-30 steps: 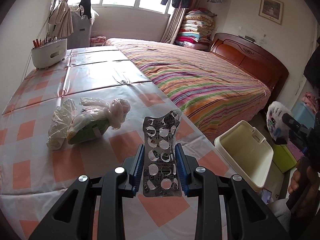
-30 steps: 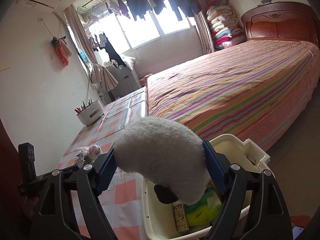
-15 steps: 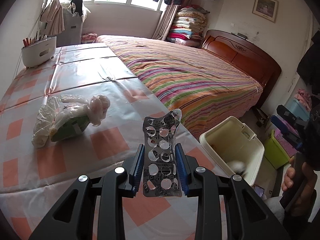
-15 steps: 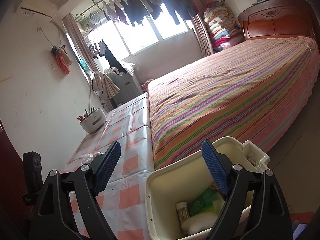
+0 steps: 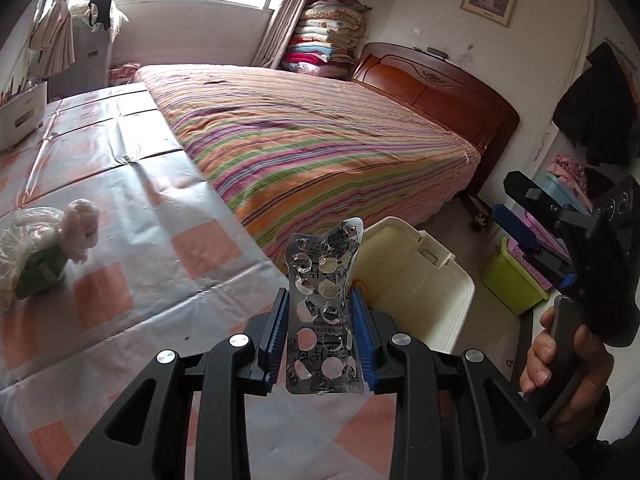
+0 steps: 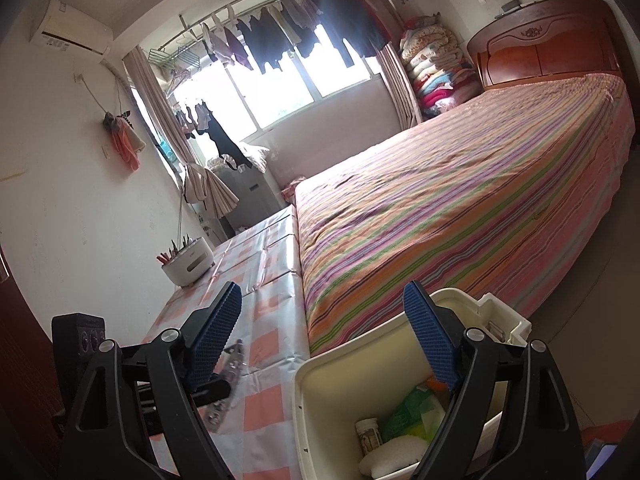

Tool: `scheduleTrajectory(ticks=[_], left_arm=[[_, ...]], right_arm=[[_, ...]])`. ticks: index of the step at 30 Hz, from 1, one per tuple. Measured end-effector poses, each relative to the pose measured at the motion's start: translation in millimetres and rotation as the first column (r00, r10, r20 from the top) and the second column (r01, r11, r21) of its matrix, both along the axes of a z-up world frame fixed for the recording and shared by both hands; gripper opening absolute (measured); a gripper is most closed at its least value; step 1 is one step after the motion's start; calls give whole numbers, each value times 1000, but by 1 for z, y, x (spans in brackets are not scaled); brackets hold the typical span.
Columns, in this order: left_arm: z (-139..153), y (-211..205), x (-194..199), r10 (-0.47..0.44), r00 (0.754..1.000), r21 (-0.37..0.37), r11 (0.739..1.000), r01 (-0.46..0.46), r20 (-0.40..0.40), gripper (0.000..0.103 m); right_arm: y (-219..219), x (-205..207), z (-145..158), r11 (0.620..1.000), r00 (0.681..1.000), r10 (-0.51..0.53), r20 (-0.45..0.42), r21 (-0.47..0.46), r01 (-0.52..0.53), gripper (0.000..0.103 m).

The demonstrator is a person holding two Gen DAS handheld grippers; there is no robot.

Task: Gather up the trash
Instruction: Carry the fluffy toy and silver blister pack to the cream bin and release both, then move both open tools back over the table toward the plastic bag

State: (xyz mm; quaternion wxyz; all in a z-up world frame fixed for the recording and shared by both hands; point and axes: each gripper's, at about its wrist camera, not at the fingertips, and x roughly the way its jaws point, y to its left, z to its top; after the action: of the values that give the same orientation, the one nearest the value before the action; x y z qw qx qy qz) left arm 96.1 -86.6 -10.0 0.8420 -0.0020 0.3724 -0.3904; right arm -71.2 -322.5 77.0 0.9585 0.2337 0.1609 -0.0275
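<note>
So the count: two grippers, left gripper (image 5: pixel 323 332) and right gripper (image 6: pixel 322 336); one blister pack (image 5: pixel 325 312); one cream bin (image 6: pixel 320 408); one bagged bundle (image 5: pixel 38 256) on one checked table (image 5: pixel 160 264); one bed (image 5: pixel 320 140); one white caddy (image 6: pixel 188 260).

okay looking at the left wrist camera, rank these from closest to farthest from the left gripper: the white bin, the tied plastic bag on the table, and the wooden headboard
1. White bin, just ahead and right of the left gripper, below the table edge.
2. Tied plastic bag, on the checked table, far left.
3. Wooden headboard, across the striped bed, by the far wall.
</note>
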Motion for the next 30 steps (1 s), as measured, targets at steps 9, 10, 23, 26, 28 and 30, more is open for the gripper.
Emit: scheduleTrajectory(ticks=[9,10,23,26,28,30], left_arm=[[-4,-55,-6,-95,995,22,995,96,-17,31],[-4,-62,-7,-108,994,24,994,108,-18,31],[-16,-107,-9,-151,988,68,986,154,-35,58],[-16,-107,-15,-152,988,74,986,151,3,72],[-16,-103,-16,-152,988,82,985,151,9,72],[-14,-94,-15,-138,990,82,987,137,9,72]], right_arm=[[-22,-22,11,996,995,-76,66,45,73,82],[-24,-25,12,995,993,-85,78,54,81,82],[-32,-33,12,988,986,-130,106,93,120,84],[-32,-31,11,988,986,-131,105,94,121,84],[-31,-30,10,988,986,-133,102,90,124,84],[-31,-28,7,988,987,-131,95,96,122,84]])
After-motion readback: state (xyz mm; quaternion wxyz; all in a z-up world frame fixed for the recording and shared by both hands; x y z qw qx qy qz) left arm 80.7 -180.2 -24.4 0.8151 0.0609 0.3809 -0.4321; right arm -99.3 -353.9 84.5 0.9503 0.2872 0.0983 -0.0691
